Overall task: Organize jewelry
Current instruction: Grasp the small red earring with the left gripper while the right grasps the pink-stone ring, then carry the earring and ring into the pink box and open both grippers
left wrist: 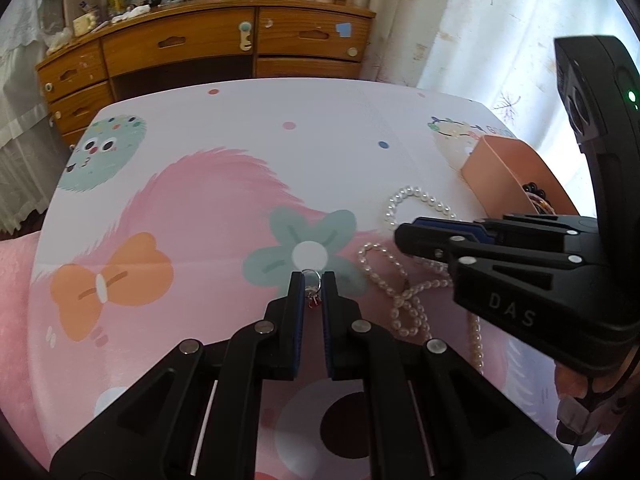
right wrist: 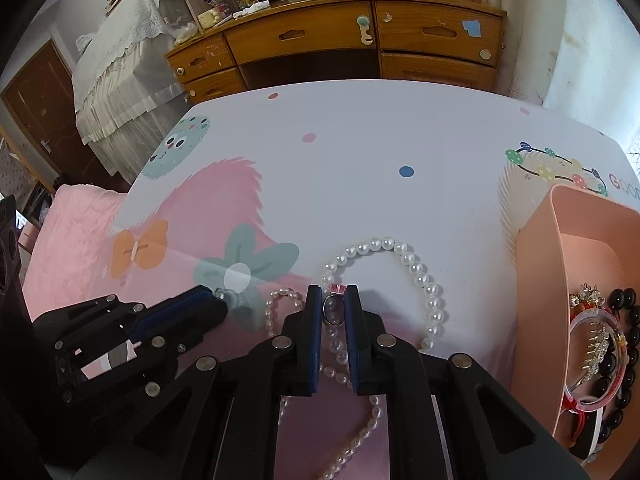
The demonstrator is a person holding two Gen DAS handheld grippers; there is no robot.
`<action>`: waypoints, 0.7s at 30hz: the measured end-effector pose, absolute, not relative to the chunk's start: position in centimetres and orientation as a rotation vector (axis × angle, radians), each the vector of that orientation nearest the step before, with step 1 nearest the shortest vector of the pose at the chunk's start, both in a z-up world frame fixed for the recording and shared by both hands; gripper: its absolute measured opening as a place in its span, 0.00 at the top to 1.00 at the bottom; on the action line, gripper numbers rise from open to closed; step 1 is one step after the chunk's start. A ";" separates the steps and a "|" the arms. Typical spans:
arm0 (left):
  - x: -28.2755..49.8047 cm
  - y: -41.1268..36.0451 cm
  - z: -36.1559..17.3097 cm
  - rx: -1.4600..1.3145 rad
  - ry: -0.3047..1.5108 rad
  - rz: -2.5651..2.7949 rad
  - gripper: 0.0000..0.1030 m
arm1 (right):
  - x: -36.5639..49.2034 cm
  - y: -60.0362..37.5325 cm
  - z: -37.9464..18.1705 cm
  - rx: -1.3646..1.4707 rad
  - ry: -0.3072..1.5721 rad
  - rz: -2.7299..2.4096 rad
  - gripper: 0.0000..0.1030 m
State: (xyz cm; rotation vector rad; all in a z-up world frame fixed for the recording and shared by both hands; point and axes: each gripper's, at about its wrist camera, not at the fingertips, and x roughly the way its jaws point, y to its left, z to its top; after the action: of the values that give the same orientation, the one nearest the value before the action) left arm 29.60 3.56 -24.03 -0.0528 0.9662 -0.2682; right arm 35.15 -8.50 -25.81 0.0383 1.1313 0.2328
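Since each small ring needs a tight pinch, my left claw [left wrist: 311, 290] grips a silver ring [left wrist: 312, 280] and my right claw [right wrist: 334, 304] a pink-stoned ring [right wrist: 334, 310], bound for the tray [right wrist: 540, 248].

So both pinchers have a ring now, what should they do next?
Probably lift the right gripper and carry its ring with the pink stone to the pink tray. Its pads look closed on the ring, and the tray beside it already holds other jewelry. The left gripper grips a small ring too and could follow.
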 end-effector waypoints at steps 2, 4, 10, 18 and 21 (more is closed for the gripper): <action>29.5 3.8 -23.8 -0.062 0.964 -0.257 0.94 | 35.1 -8.8 -25.7 0.065 1.137 0.237 0.91; 29.3 4.1 -23.6 -0.073 0.960 -0.247 0.94 | 35.0 -9.1 -25.5 0.081 1.141 0.240 0.95; 28.9 3.9 -22.6 -0.084 0.951 -0.221 0.94 | 34.3 -10.1 -24.8 0.088 1.139 0.233 0.95; 27.6 2.3 -21.0 -0.130 0.936 -0.212 0.94 | 32.6 -12.1 -22.0 0.102 1.101 0.289 0.95; 27.0 1.1 -20.4 -0.143 0.926 -0.214 0.94 | 31.6 -13.2 -20.7 0.114 1.080 0.304 0.95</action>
State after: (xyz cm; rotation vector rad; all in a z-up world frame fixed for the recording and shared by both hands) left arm 27.03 1.10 -20.44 -0.1433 0.9264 -0.2139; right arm 31.64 -13.22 -20.69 0.1138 1.0800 0.3043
